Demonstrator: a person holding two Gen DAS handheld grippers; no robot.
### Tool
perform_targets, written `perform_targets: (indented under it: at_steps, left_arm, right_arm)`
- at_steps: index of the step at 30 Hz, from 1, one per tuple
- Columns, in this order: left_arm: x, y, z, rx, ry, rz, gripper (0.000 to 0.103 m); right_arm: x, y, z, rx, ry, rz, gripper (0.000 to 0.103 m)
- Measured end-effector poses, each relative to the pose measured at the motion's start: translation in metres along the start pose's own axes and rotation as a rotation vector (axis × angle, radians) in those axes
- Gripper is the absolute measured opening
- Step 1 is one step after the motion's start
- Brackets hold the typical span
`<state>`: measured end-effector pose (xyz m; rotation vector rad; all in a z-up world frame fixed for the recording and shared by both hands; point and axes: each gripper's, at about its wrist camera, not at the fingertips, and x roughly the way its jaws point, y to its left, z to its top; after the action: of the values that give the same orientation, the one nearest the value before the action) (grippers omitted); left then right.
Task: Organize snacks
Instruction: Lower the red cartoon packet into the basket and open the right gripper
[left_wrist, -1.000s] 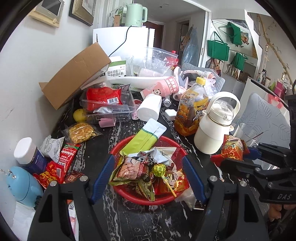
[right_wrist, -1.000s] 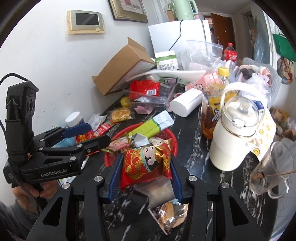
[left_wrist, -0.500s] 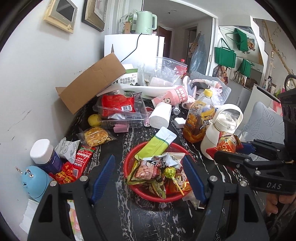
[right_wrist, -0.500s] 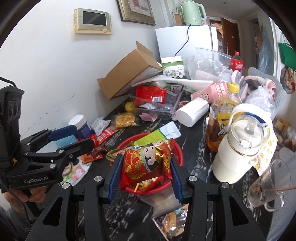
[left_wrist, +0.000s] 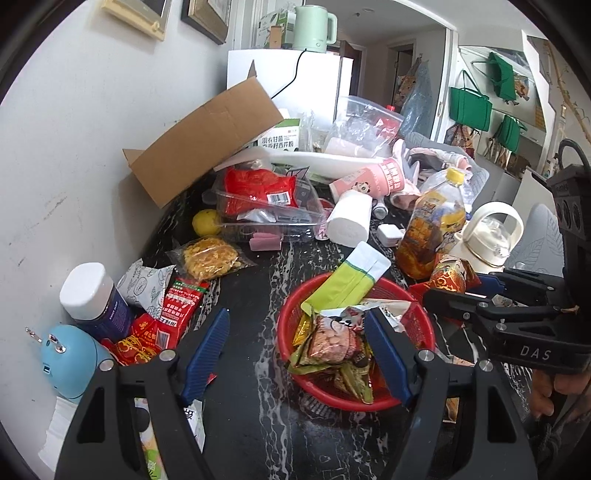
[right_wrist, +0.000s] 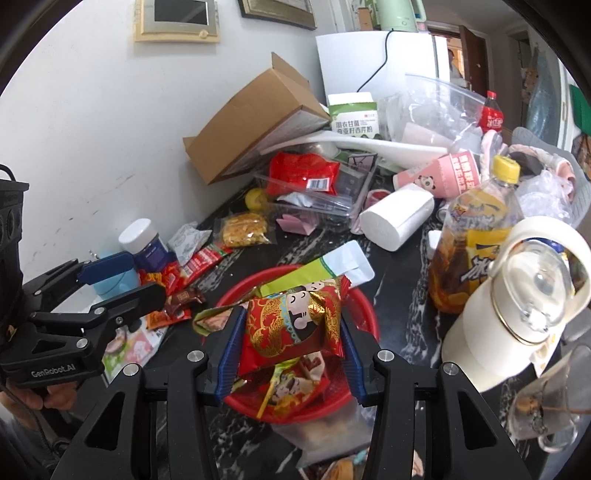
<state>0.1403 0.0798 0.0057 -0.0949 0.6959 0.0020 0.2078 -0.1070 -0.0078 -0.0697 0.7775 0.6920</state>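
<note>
A red basket (left_wrist: 286, 325) (right_wrist: 364, 314) on the dark marble table holds several snack packets, with a green-and-white pouch (left_wrist: 349, 282) leaning on its far rim. My right gripper (right_wrist: 290, 332) is shut on a red-and-gold snack packet (right_wrist: 295, 321) and holds it just above the basket; the packet also shows in the left wrist view (left_wrist: 448, 275). My left gripper (left_wrist: 295, 350) is open and empty, low over the table at the basket's left side. Loose red packets (left_wrist: 166, 314) and a yellow cracker pack (left_wrist: 210, 256) lie left of the basket.
A white-capped blue jar (left_wrist: 94, 299) and a light blue gadget (left_wrist: 70, 356) stand at the left by the wall. A tea bottle (right_wrist: 472, 243), a cream kettle (right_wrist: 524, 314) and a glass mug (right_wrist: 550, 402) stand right of the basket. A cardboard box (left_wrist: 207, 140), clear tray (left_wrist: 266, 214) and paper roll (left_wrist: 349, 219) crowd the back.
My right gripper has carried the red-and-gold packet forward over the basket. My left gripper has shifted left, so the basket now lies to its right.
</note>
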Motion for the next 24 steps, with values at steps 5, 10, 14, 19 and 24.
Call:
perform_targets:
  at_steps: [5, 10, 14, 19, 24]
  left_arm:
    - [0.016, 0.004, 0.000, -0.007, 0.024, 0.003, 0.075]
    - [0.028, 0.008, 0.002, -0.017, 0.040, 0.001, 0.075]
    - [0.035, 0.011, 0.004, -0.026, 0.049, 0.001, 0.075]
    - [0.039, 0.013, 0.003, -0.031, 0.063, 0.008, 0.075]
    - [0.038, 0.014, 0.002, -0.034, 0.067, 0.016, 0.075]
  right_arm:
    - [0.026, -0.009, 0.007, 0.005, 0.029, -0.012, 0.048]
    - [0.049, -0.014, 0.015, 0.005, 0.065, 0.004, 0.049]
    - [0.065, -0.012, 0.020, -0.003, 0.083, 0.022, 0.050]
    - [0.078, -0.009, 0.022, -0.018, 0.108, 0.019, 0.055]
    - [0.086, -0.009, 0.021, -0.019, 0.141, 0.005, 0.062]
